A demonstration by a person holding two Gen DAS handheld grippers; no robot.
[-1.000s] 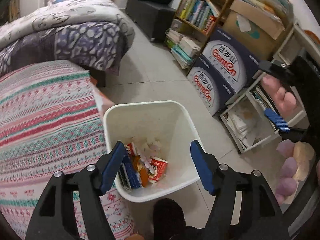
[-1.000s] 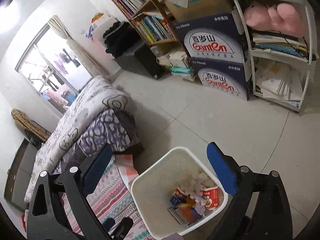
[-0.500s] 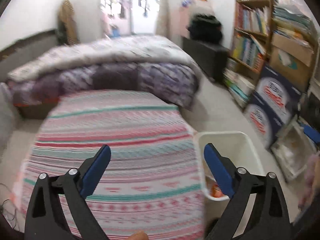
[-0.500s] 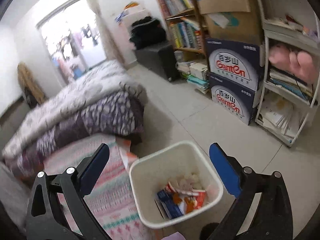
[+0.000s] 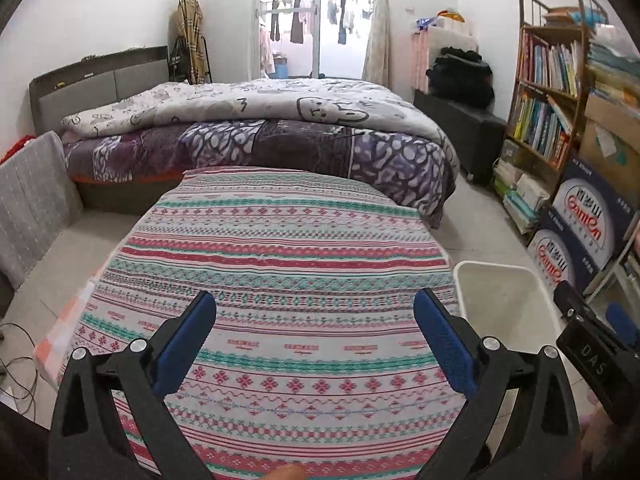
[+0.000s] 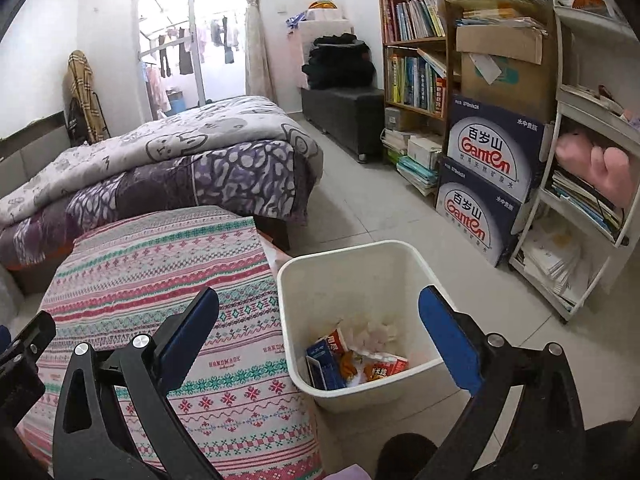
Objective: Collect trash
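Observation:
A white trash bin point(image 6: 404, 256) stands on the floor beside a table under a striped patterned cloth point(image 5: 280, 264). Inside the bin lie snack wrappers and crumpled paper point(image 6: 356, 356). My right gripper point(image 6: 320, 328) is open and empty, hovering above the bin's left rim and the cloth's edge. My left gripper point(image 5: 316, 340) is open and empty above the cloth; no trash shows on it. The bin's rim point(image 5: 500, 270) shows at the right in the left wrist view, and part of the right gripper point(image 5: 592, 344) beyond it.
A bed with a purple and grey quilt point(image 5: 256, 128) lies behind the table. Blue Ganten boxes point(image 6: 488, 176), a bookshelf point(image 6: 416, 52) and a white rack point(image 6: 580, 200) line the right wall. A grey cushion point(image 5: 28, 200) leans at the left.
My left gripper swung left and up from above the bin to over the cloth. My right gripper's view levelled out, the bin staying below it. Both stayed open.

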